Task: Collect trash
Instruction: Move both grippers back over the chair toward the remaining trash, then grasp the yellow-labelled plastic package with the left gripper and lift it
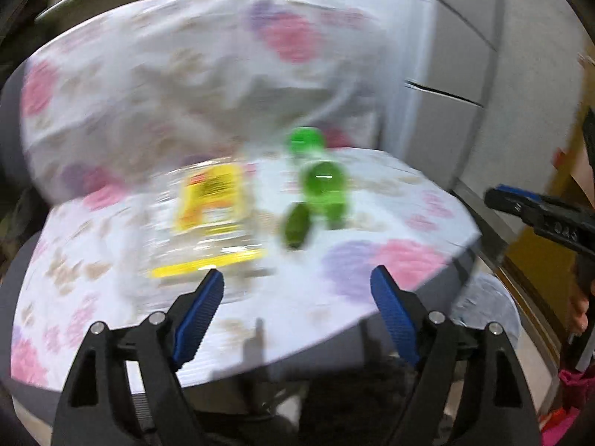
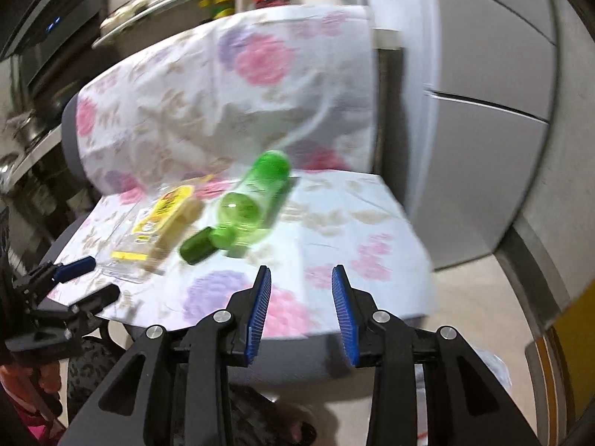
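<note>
Green plastic bottle (image 2: 253,204) lying mid-frame is looking light, slippery, best gripped round body; left gripper (image 1: 297,290) wide open & right gripper (image 2: 301,297) partly open, both empty.

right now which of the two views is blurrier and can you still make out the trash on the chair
Left wrist view is blurrier: the green bottle smears into doubled blobs and the clear packet is a yellow streak. Right wrist view is sharper: the bottle reads clearly, lying on the flowered cloth, though edges stay soft. Both views bow straight lines near the rim.
</note>
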`<state>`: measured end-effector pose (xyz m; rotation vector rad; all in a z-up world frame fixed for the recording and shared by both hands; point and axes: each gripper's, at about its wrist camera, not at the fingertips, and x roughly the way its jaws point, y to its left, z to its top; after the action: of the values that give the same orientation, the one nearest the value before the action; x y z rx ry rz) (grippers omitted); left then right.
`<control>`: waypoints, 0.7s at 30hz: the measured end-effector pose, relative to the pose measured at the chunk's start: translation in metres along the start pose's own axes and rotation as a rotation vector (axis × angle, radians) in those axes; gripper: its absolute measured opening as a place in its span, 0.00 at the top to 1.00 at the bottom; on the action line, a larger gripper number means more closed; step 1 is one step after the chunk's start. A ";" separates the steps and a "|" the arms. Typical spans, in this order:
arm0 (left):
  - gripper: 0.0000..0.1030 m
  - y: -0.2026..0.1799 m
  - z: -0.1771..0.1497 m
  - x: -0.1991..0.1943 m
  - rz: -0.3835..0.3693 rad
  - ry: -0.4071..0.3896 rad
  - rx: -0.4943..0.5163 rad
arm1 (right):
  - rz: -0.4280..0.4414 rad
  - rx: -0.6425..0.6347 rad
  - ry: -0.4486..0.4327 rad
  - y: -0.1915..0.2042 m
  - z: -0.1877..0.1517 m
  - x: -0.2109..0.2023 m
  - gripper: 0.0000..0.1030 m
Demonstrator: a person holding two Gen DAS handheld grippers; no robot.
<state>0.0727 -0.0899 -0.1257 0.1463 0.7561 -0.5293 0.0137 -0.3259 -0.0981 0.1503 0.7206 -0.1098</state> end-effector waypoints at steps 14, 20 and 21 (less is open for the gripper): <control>0.08 0.042 0.049 0.096 0.124 0.142 -0.059 | 0.085 -0.042 0.004 0.036 0.024 0.043 0.60; 0.19 0.046 0.049 0.126 0.179 0.196 -0.062 | 0.098 -0.063 0.007 0.033 0.025 0.050 0.60; 0.23 0.047 0.049 0.126 0.175 0.197 -0.066 | 0.101 -0.062 0.007 0.033 0.025 0.051 0.59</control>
<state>0.2029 -0.1161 -0.1795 0.2032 0.9417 -0.3262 0.0725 -0.3007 -0.1101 0.1276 0.7210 0.0092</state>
